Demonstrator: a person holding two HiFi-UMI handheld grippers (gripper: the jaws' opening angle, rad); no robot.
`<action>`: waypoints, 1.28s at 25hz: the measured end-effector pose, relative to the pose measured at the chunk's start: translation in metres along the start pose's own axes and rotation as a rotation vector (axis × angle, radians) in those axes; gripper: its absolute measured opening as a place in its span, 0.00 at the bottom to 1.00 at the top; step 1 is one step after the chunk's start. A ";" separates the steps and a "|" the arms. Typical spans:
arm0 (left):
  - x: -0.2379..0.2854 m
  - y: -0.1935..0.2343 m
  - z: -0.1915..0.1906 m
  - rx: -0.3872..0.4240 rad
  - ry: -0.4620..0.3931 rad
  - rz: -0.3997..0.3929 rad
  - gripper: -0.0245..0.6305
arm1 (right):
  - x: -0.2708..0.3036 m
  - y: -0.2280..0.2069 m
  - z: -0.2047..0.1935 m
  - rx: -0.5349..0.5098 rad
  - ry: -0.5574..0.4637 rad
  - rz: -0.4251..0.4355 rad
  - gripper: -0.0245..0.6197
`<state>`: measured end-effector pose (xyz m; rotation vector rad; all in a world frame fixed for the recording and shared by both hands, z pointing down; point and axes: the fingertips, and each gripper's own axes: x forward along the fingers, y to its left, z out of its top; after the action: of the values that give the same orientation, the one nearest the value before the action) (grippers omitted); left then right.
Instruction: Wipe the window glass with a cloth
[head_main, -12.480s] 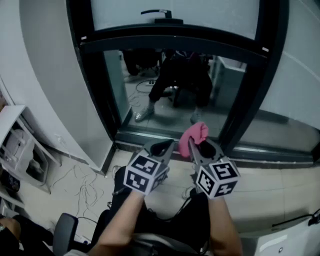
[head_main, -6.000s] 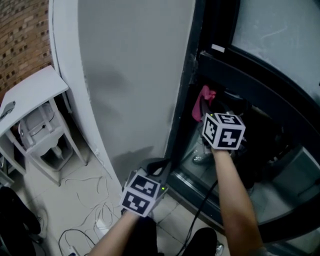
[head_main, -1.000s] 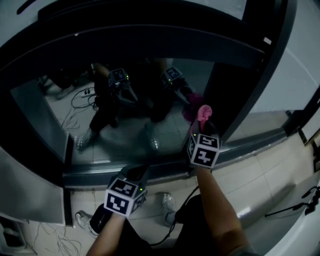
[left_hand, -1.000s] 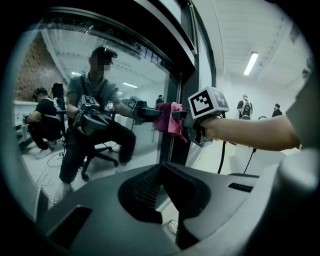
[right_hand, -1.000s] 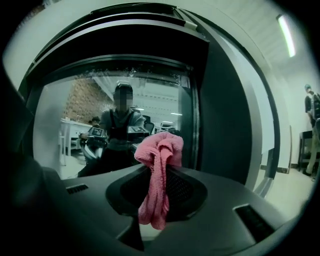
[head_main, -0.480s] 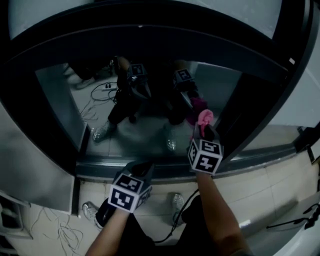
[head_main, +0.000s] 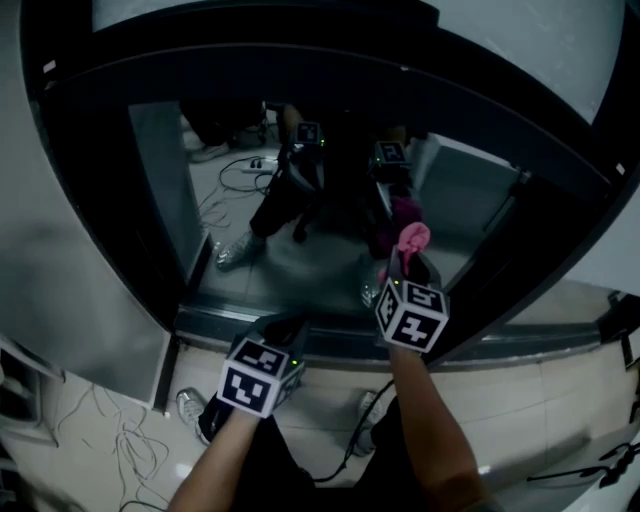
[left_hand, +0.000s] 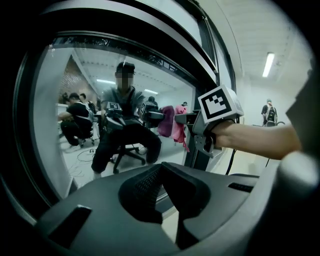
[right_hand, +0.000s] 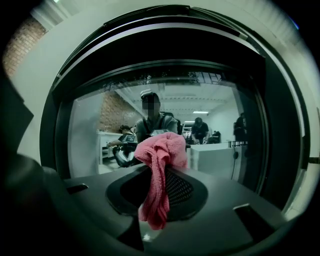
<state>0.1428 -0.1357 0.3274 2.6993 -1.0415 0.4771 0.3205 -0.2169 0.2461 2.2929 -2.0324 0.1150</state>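
Center frame, the right claw (head_main: 404, 262) grips a pink cloth (head_main: 413, 238), its bunched end toward the window glass (head_main: 300, 265) for wiping. Lower left, the left claw (head_main: 285, 328) hangs closed and empty.

Left claw (left_hand: 160, 171) closed, empty; right claw (left_hand: 184, 119) holds pink cloth (left_hand: 177, 132) by glass (left_hand: 95, 95)

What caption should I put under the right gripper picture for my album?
The right gripper clamps a crumpled pink cloth, held up before the dark-framed window glass.
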 end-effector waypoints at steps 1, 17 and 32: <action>-0.005 0.006 -0.001 -0.005 -0.002 0.011 0.04 | 0.001 0.010 0.001 -0.001 -0.001 0.014 0.14; -0.101 0.107 -0.031 -0.088 -0.007 0.219 0.04 | 0.019 0.191 0.008 -0.008 0.002 0.267 0.14; -0.190 0.177 -0.071 -0.159 0.014 0.392 0.04 | 0.036 0.347 0.010 -0.063 0.001 0.470 0.14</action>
<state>-0.1258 -0.1263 0.3365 2.3537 -1.5430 0.4522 -0.0198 -0.2950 0.2419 1.7370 -2.4919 0.0761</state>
